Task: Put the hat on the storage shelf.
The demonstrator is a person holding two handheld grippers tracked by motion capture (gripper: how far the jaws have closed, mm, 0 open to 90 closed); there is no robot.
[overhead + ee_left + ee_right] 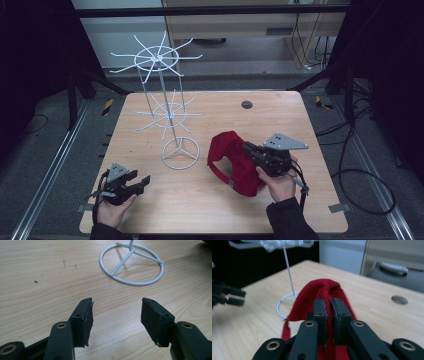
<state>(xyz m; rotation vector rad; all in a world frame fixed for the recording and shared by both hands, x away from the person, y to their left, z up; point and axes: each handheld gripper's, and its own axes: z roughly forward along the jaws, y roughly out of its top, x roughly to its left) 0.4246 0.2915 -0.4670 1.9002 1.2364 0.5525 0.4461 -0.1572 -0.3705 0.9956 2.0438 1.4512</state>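
A red cap [231, 160] lies on the wooden table [310, 210] right of centre, its strap toward the front. My right gripper [247, 148] is shut on the cap's fabric [317, 293], the cloth pinched between its jaws and bunched up ahead of them. A white wire rack [159, 59] with two tiers of radiating hooks stands on a ring base [180, 153] left of the cap. That ring base [132, 263] lies ahead of my left gripper [116, 308], which is open and holds nothing. My left gripper [142, 181] rests near the table's front left.
A round grommet hole [246, 104] sits in the table's back right part. Dark floor, rails and cables [367, 185] surround the table. The other gripper [229, 296] appears blurred at the left of the right gripper view.
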